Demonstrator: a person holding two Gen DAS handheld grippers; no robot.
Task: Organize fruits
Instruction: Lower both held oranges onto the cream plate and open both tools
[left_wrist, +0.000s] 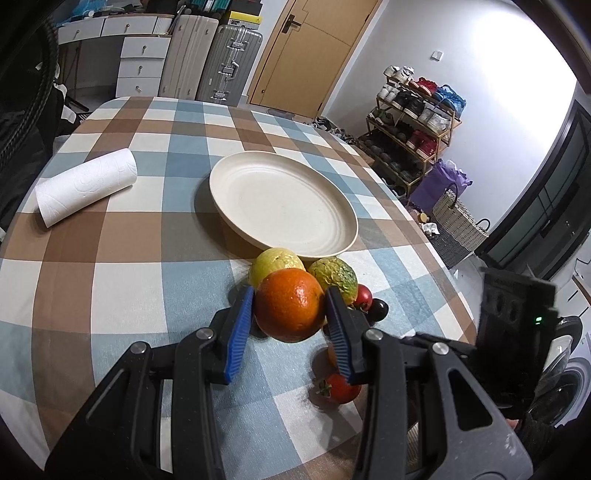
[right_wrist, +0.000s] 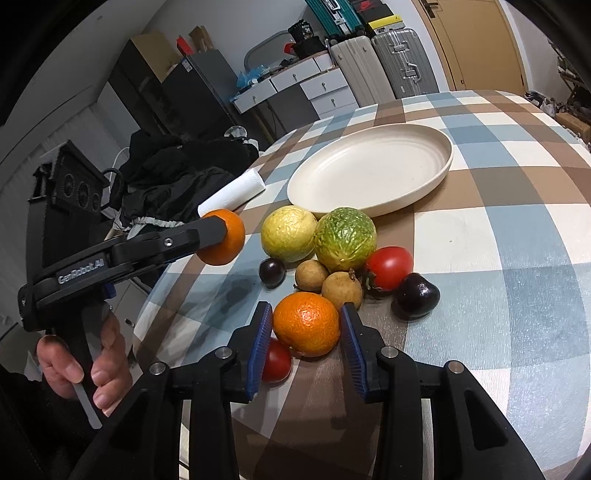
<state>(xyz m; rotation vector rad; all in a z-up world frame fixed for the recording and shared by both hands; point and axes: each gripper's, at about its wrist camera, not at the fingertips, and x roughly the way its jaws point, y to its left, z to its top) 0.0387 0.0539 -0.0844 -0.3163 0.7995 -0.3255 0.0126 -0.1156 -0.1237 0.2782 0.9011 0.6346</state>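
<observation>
My left fingers (left_wrist: 240, 332) clench an orange (left_wrist: 290, 304), blue pads pressed to both its sides, and it hangs clear of the checked tablecloth (left_wrist: 110, 288). From the right wrist view my left gripper (right_wrist: 225, 230) shows from the side with that same orange at its tip, my left hand (right_wrist: 79, 363) wrapped round the handle below. My right gripper (right_wrist: 306, 338) stands spread around a second orange (right_wrist: 306, 325) that rests on the cloth; the pads lie just beside the peel, and I cannot tell whether they touch it.

Just beyond this second orange sit two small brown fruits (right_wrist: 327, 282) side by side, a red tomato (right_wrist: 389, 267) and a dark plum (right_wrist: 417, 295) to their right, a smaller dark fruit (right_wrist: 272, 272) to their left. Another red tomato (right_wrist: 275, 360) lies partly behind my right gripper's left pad. Behind them a yellow wrinkled fruit (right_wrist: 289, 233) and a green-and-yellow one (right_wrist: 345, 238) touch each other, close against the near rim of the cream plate (right_wrist: 439, 170). A paper towel roll (left_wrist: 86, 184) lies on its side to the plate's left, well apart from the fruit.
</observation>
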